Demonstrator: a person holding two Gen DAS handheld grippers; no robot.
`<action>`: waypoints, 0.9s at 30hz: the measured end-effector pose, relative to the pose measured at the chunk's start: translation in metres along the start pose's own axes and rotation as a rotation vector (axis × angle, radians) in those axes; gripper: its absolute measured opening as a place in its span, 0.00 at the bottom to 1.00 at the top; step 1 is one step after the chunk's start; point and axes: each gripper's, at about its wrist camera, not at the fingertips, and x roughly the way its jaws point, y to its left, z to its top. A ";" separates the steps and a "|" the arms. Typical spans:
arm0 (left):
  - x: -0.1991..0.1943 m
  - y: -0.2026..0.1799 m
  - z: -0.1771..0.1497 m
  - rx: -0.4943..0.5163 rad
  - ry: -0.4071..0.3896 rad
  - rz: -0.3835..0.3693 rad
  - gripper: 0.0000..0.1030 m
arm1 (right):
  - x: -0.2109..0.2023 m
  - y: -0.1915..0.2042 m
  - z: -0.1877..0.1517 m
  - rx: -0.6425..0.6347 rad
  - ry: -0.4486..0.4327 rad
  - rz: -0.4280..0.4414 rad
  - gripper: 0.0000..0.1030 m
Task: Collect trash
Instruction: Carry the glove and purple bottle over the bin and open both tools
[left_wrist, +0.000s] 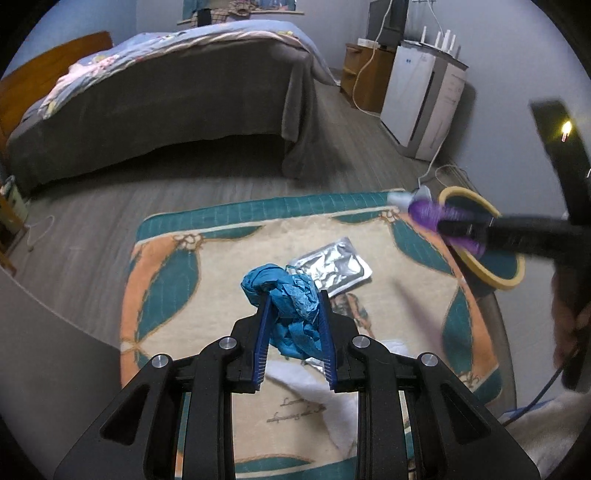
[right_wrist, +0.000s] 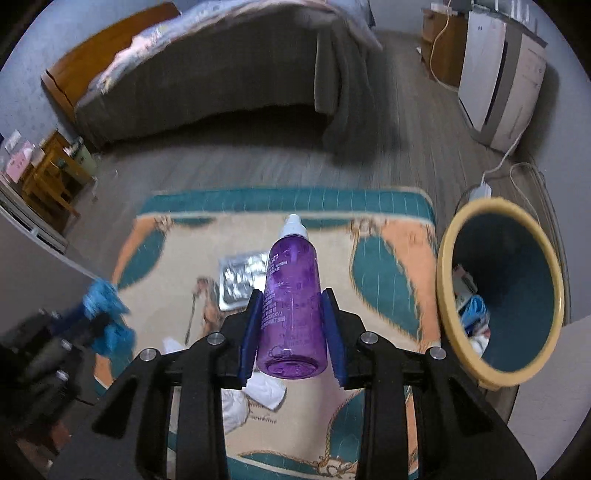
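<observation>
Two grippers, each loaded: the left gripper (left_wrist: 291, 314) pinches one crumpled blue glove (left_wrist: 286, 295), the right gripper (right_wrist: 291, 314) clamps one purple bottle (right_wrist: 291, 299) above the rug (right_wrist: 388, 236). One foil pouch (left_wrist: 332, 267) lies beyond, partly hidden. One bin (right_wrist: 448, 258) stands right, its contents indistinct.

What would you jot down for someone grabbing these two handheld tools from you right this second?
Left gripper: jaws shut on the crumpled blue glove, held above the rug.
Right gripper: jaws shut on the purple bottle, white cap pointing away, near the trash bin.
The bin stands at the rug's right edge and already holds some scraps.
Left on the rug: a silver foil pouch and white tissue near the front.
Probably next: drop the bottle, then the glove, into the bin, then fetch the pouch and tissue.
</observation>
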 end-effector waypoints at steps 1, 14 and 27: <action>0.000 0.000 -0.001 -0.002 0.007 0.000 0.25 | -0.004 0.000 0.003 -0.015 -0.010 -0.002 0.31; 0.024 -0.045 0.018 0.034 0.024 -0.052 0.25 | -0.015 -0.039 0.017 -0.029 -0.049 -0.052 0.31; 0.036 -0.103 0.041 0.165 0.035 -0.070 0.25 | -0.018 -0.086 0.024 0.031 -0.051 -0.078 0.31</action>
